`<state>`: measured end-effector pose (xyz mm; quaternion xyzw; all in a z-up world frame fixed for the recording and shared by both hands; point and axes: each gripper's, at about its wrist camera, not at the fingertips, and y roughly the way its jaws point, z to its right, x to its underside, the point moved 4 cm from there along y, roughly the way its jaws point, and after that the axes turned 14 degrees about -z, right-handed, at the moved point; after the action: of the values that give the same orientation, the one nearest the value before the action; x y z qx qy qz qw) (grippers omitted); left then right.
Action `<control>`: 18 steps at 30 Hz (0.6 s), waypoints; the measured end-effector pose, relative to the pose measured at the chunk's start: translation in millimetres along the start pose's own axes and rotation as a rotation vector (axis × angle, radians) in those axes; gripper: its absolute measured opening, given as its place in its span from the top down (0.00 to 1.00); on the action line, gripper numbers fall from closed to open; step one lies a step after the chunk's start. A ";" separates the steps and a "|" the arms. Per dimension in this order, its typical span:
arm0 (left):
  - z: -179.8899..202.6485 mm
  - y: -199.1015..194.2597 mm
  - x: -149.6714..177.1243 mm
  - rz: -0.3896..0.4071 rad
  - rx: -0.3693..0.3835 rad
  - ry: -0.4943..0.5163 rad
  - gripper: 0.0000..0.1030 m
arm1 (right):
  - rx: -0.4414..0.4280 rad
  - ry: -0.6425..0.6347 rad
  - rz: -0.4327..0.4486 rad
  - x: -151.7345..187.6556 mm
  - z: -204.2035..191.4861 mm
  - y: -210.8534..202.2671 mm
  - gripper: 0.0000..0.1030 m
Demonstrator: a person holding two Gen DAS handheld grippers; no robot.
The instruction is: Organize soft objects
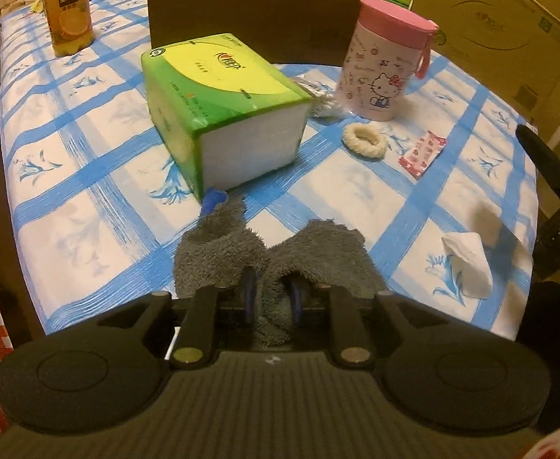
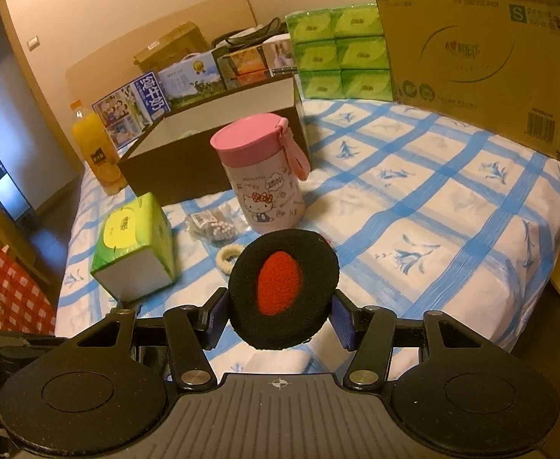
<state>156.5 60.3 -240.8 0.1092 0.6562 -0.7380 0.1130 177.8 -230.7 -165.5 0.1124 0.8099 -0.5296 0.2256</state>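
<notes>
My left gripper (image 1: 272,300) is shut on a grey fluffy towel (image 1: 280,256) with a blue tag, held above the near edge of the blue-checked tablecloth (image 1: 88,145). My right gripper (image 2: 280,315) is shut on a round black sponge pad with a red centre (image 2: 282,287), held above the table. A green tissue pack (image 1: 222,111) lies ahead of the left gripper; it also shows in the right wrist view (image 2: 134,252). A cream hair scrunchie (image 1: 363,140) and a crumpled white tissue (image 1: 467,264) lie on the cloth. A dark open box (image 1: 249,19) stands at the back.
A pink Hello Kitty canister (image 1: 383,69) stands by the box, with a small bag of beads (image 2: 213,227) beside it. An orange juice bottle (image 1: 65,7) stands at the back left. A small red-and-white packet (image 1: 421,155) lies near the scrunchie. Cardboard boxes (image 2: 479,49) and stacked tissue packs (image 2: 341,53) line the back.
</notes>
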 end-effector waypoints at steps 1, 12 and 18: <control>-0.2 0.3 -1.2 -0.004 0.001 -0.005 0.82 | 0.001 0.001 -0.003 0.2 0.6 1.1 0.46; -17.0 0.2 -0.4 -0.014 -0.049 -0.085 0.34 | -0.014 0.006 -0.038 6.1 -3.0 15.3 0.46; -31.3 15.9 -3.5 -0.041 0.049 -0.180 0.38 | -0.012 0.018 -0.051 7.0 -1.0 18.3 0.46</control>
<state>165.1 89.7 -258.3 0.0316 0.6274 -0.7627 0.1537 179.2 -222.7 -183.3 0.0951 0.8176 -0.5292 0.2058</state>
